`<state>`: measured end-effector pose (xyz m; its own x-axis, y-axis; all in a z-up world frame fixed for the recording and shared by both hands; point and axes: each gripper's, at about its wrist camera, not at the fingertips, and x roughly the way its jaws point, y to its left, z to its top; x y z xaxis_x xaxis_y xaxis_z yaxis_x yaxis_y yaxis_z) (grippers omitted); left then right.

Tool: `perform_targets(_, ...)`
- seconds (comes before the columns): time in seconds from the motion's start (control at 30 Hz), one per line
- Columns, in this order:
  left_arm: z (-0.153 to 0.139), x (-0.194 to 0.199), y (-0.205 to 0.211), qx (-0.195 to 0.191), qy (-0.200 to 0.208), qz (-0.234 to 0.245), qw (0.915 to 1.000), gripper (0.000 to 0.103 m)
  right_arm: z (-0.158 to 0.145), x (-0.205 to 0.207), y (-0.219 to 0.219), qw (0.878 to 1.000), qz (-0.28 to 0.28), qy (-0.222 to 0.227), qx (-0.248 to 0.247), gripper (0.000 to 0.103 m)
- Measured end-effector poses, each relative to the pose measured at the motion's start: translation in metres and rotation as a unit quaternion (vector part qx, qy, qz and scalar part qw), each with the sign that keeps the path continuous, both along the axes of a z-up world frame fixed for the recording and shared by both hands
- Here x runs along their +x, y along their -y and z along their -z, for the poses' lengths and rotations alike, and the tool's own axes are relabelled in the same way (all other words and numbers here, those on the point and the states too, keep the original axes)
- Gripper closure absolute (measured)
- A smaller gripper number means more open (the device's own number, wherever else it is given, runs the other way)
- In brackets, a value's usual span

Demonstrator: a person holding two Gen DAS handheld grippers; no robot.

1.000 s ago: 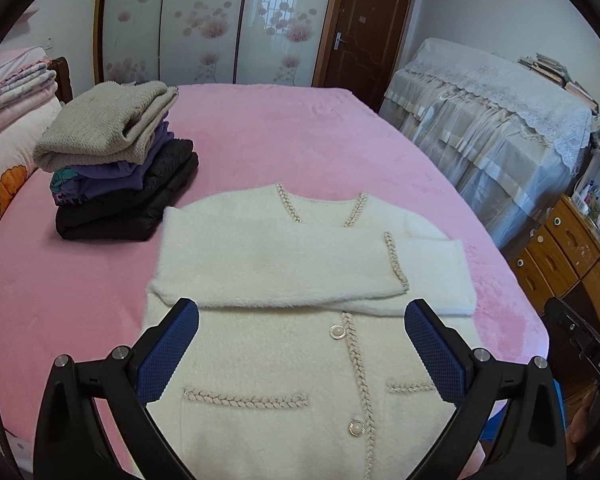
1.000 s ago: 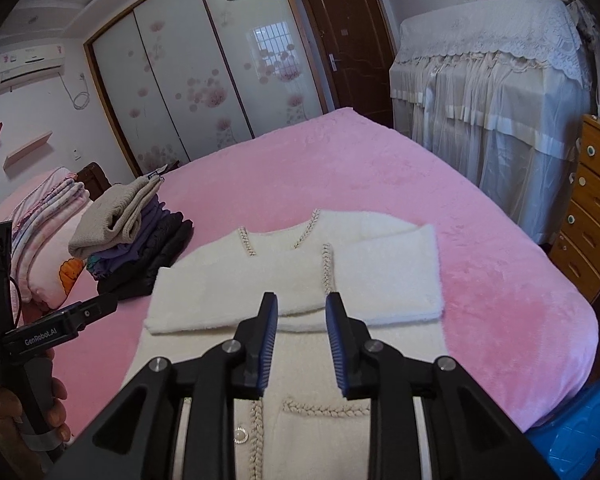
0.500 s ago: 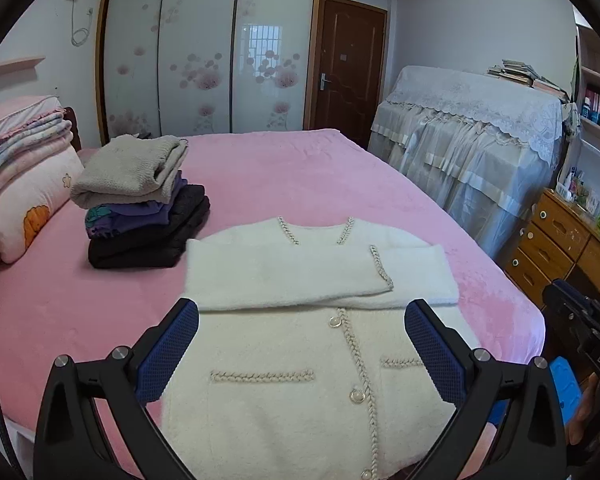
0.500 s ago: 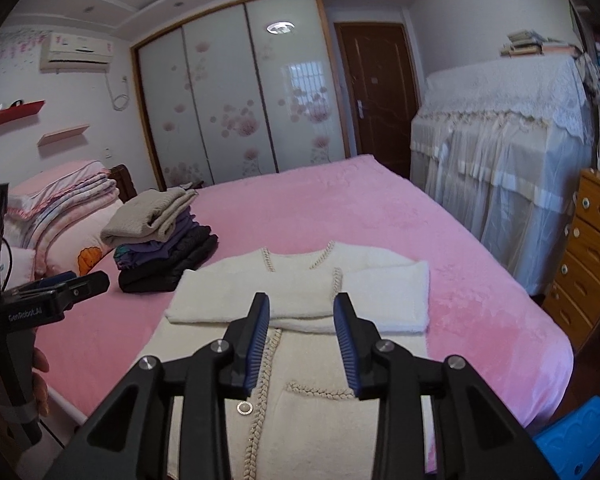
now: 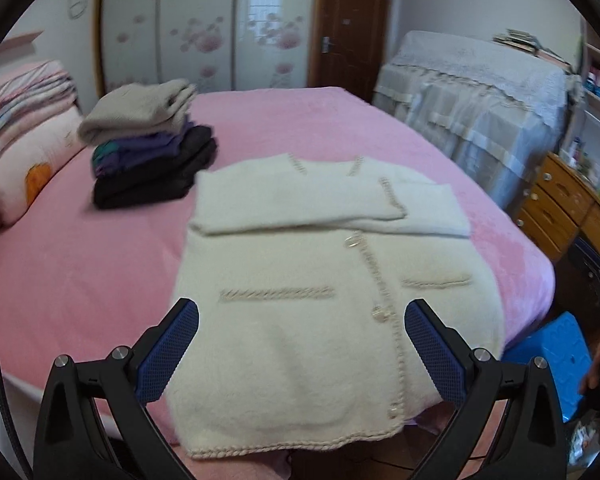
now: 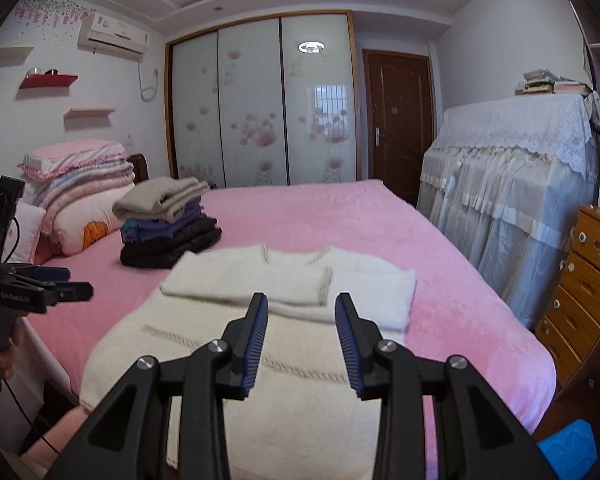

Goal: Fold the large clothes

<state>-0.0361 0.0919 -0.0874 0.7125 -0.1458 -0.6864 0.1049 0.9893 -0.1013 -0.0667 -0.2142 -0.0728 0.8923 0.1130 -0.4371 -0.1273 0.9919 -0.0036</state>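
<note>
the white cardigan (image 5: 300, 280) lies flat on the pink bed (image 5: 100, 272), front side up, with its buttons down the middle. both sleeves are already folded across the chest, one on top of the other, so the first part of the folding looks done. the bottom half is still spread out long, and its hem hangs a little over the near edge of the bed. i think what is left is to take the hem and fold the bottom half up over the sleeves, and then maybe put the cardigan on the pile (image 5: 148, 152) of folded clothes that sits near it on the bed, next to the pillow (image 5: 24, 152). the left gripper (image 5: 300, 348) has its fingers spread wide, with nothing between them. it hangs in the air over the low part of the cardigan and does not touch it; in its own view the hem sits just below and between the two fingers. the right gripper (image 6: 300, 340) has its fingers partly spread, and they have just been opening, with nothing held between them. it also hangs above the bottom half of the cardigan, not touching. both grippers are near the hem end, well apart from the sleeves.
</note>
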Motion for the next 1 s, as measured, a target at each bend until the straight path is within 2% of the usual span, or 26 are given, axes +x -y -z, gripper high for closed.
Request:
perform_targets(0.07, 0.022, 0.001, -0.016, -0.010, -0.028, -0.015, 0.9994, 0.001, 0.017, 0.005, 0.008, 0.999, 0.004, -0.038, -0.014, 0.068)
perform_targets(0.13, 0.048, 0.002, -0.034, -0.025, -0.062, -0.021, 0.9975, 0.001, 0.034, 0.009, 0.020, 0.997, 0.003, -0.074, 0.000, 0.068)
perform_targets(0.27, 0.095, 0.002, -0.057, -0.009, -0.114, -0.017, 0.9933, 0.001, 0.072, 0.013, 0.048, 0.990, 0.021, -0.136, 0.037, 0.068)
perform_targets(0.37, 0.124, -0.003, -0.070, -0.003, -0.144, -0.017, 0.9895, 0.001, 0.104, 0.016, 0.064, 0.978, 0.037, -0.195, 0.064, 0.064)
perform_targets(0.53, 0.159, -0.003, -0.094, -0.020, -0.181, -0.034, 0.9826, 0.001, 0.154, 0.017, 0.071, 0.955, 0.046, -0.279, 0.084, 0.064)
perform_targets(0.67, 0.178, 0.002, -0.106, -0.028, -0.201, -0.045, 0.9782, 0.001, 0.182, 0.021, 0.073, 0.940, 0.051, -0.324, 0.093, 0.064)
perform_targets(0.87, 0.197, 0.010, -0.120, -0.057, -0.213, -0.057, 0.9738, 0.001, 0.208, 0.032, 0.077, 0.927, 0.066, -0.354, 0.110, 0.064)
perform_targets(1.0, 0.205, 0.013, -0.127, -0.075, -0.216, -0.054, 0.9719, 0.011, 0.216, 0.040, 0.075, 0.922, 0.056, -0.364, 0.123, 0.064)
